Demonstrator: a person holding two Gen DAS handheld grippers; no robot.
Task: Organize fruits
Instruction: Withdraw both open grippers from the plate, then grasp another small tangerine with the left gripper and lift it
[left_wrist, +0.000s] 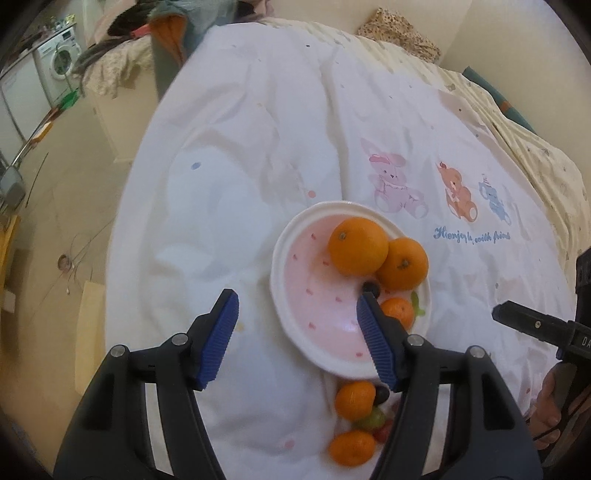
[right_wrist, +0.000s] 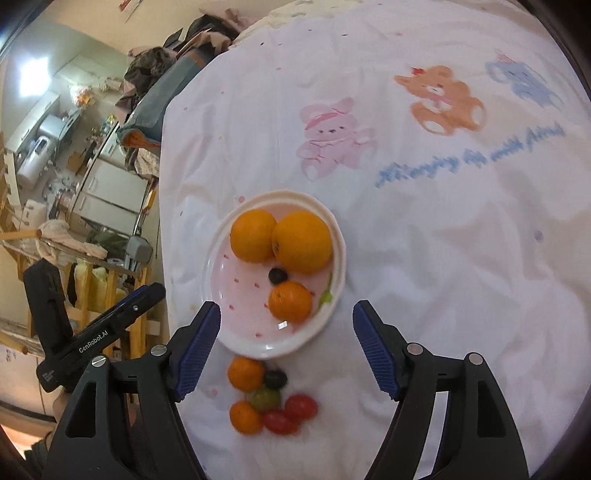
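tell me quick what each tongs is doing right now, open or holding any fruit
Left tongs: open, holding nothing, hovering over the pink plate.
Right tongs: open, holding nothing, above the plate's near rim.

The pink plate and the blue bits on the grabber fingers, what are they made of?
The plate looks like glazed ceramic, or maybe hard plastic: it is smooth and shiny, with a bright window glint near the small orange. The blue pads on the right gripper look like soft rubber or plastic, matte with fine ridges for grip. The arms behind them look like hard black plastic.
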